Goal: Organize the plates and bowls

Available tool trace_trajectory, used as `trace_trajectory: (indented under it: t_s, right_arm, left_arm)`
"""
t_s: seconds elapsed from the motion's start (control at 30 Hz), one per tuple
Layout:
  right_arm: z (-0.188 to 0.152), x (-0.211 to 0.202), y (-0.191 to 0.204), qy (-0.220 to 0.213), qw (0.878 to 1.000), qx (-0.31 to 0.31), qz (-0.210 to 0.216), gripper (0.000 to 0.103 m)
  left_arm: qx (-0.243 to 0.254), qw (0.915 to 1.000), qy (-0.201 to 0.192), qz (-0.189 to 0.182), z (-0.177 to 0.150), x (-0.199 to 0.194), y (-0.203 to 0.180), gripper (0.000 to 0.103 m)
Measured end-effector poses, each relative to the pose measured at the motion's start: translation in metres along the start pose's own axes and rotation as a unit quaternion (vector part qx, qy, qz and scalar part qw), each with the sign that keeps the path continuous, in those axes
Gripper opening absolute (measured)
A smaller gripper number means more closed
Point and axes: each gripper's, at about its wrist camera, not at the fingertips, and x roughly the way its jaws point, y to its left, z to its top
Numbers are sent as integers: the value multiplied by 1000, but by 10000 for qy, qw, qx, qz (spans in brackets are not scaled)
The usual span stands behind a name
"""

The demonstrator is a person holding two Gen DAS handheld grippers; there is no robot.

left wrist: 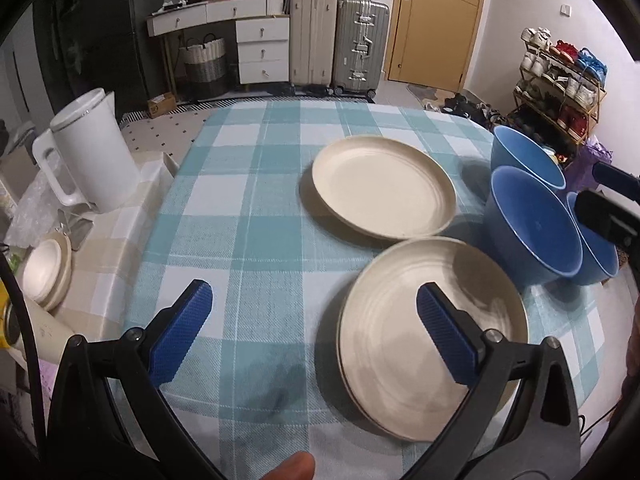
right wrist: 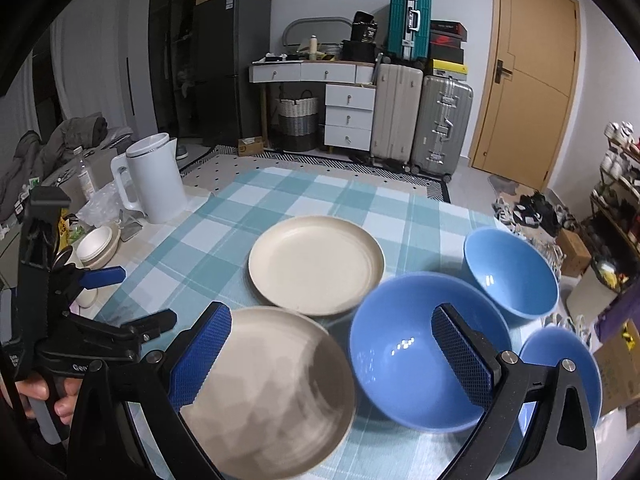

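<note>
Two cream plates lie on the checked tablecloth: a far plate (left wrist: 384, 186) (right wrist: 316, 264) and a near plate (left wrist: 432, 332) (right wrist: 272, 392), which looks like a stack of two. Three blue bowls stand to their right: a far bowl (left wrist: 524, 156) (right wrist: 512, 272), a middle bowl (left wrist: 536, 224) (right wrist: 420, 348) and a near bowl (left wrist: 596, 256) (right wrist: 560, 372). My left gripper (left wrist: 314, 316) is open and empty, its right finger over the near plate. My right gripper (right wrist: 332, 340) is open and empty above the near plate and middle bowl.
A white kettle (left wrist: 90, 152) (right wrist: 154, 178) and a small stack of cream dishes (left wrist: 46, 272) (right wrist: 98, 246) sit on a side table at the left. Suitcases, drawers and a shoe rack (left wrist: 560, 92) stand beyond the table.
</note>
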Motion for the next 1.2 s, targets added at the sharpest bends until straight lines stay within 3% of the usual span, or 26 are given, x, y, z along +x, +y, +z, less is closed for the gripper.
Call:
trace_trajectory:
  t_s: [0.63,1.2]
  right_arm:
    - [56,41,-20,278,9994,47,213,102]
    - [86,74,-45,498,9987,62,96,102]
  left_arm:
    - [-163,9997,147,45,58,33,7,102]
    - [-231,9989,402,-33,87,72,7,102]
